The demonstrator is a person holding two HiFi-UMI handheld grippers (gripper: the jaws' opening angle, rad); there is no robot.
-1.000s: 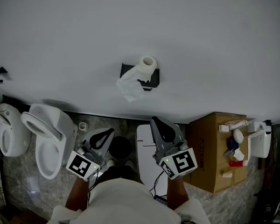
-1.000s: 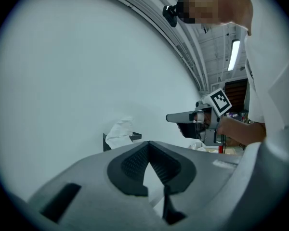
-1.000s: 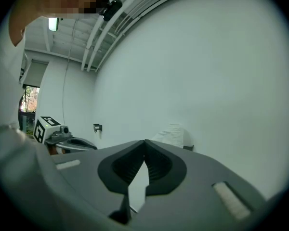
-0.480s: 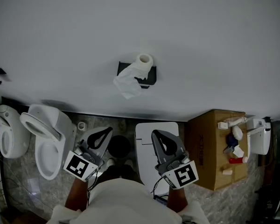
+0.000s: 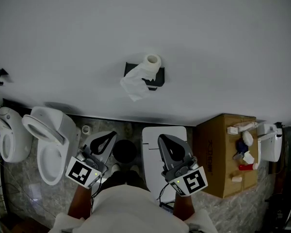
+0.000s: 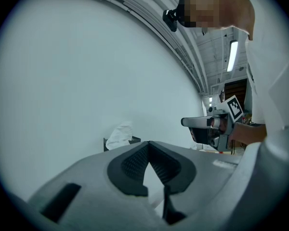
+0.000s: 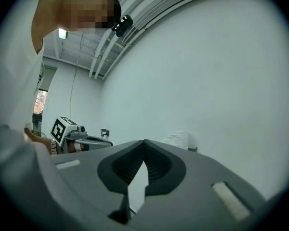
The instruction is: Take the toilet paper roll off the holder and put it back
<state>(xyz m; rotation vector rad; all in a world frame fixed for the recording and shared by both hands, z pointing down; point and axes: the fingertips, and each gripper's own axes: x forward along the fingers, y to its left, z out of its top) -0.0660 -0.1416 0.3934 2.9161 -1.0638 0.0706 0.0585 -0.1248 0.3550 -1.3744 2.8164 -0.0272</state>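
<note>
Left gripper (image 5: 112,135): held low, close to the person's body. Its own view (image 6: 148,142) shows the jaws meeting at their tips with nothing between them. It sits about where it was a second ago.
Right gripper (image 5: 161,138): also low and close in. Its own view (image 7: 144,141) shows the jaws pressed together and empty. Over the last second it has dropped back from a higher, more forward position, and it has hardly moved in the last half second.
Floor: a toilet (image 5: 48,140) is on the left and a cardboard box (image 5: 218,154) on the right. Neither has shifted.
Toilet paper roll (image 5: 153,61): seated on the black holder (image 5: 156,79) on the wall (image 5: 223,42), well apart from both grippers. A crumpled loose sheet (image 5: 135,85) hangs off it to the lower left. Roll and sheet look the same as before.
Meaning for the task: the only change is the right gripper pulling back, so no reach toward the roll appears to be under way. With the roll on its holder and both grippers empty, this looks like a resting pause. Whether the task is about to start or already finished cannot be told.
</note>
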